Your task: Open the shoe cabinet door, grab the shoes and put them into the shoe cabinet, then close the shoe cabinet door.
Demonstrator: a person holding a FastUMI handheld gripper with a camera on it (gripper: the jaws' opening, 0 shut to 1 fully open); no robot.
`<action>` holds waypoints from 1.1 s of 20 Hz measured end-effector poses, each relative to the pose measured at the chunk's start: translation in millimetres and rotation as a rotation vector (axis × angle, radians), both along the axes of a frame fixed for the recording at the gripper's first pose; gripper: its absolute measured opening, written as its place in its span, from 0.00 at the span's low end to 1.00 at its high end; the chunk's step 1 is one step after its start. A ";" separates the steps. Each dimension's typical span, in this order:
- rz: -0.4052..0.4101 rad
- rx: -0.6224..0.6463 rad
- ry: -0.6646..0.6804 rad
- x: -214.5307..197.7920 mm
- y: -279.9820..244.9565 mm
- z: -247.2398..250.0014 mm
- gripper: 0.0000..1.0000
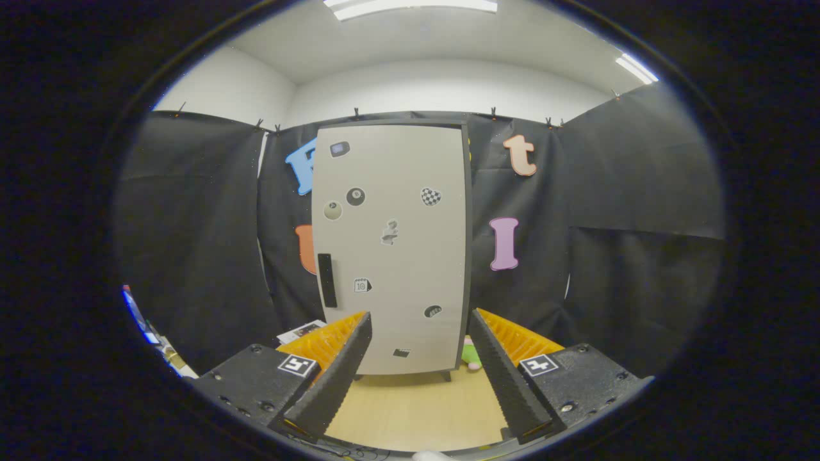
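Observation:
The shoe cabinet point(394, 246) stands upright beyond my fingers, against the black booth wall. Its pale grey door is closed, dotted with several small stickers, and carries a black vertical handle point(327, 280) near its left edge. A small green and pink shoe point(472, 355) peeks out at the cabinet's lower right corner, partly hidden by my right finger. My gripper point(419, 323) is open, its two black ridged fingers spread wide with nothing between them, some way short of the door.
A light wooden floor point(416, 403) runs from under my fingers to the cabinet's feet. Some papers or boxes point(300, 331) lie to the left of the cabinet's base. Black cloth walls close the booth on both sides.

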State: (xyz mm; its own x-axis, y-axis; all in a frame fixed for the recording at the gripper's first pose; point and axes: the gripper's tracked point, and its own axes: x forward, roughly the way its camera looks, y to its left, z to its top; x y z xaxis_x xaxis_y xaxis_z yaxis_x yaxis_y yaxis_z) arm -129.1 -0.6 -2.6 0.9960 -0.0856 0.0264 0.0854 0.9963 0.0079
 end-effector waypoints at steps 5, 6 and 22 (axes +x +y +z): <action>-0.002 0.009 -0.004 1.9 -3.6 -0.1 1.00; -0.004 0.008 -0.001 2.9 -4.3 -0.8 1.00; 0.041 -0.014 0.005 9.5 20.5 -0.5 1.00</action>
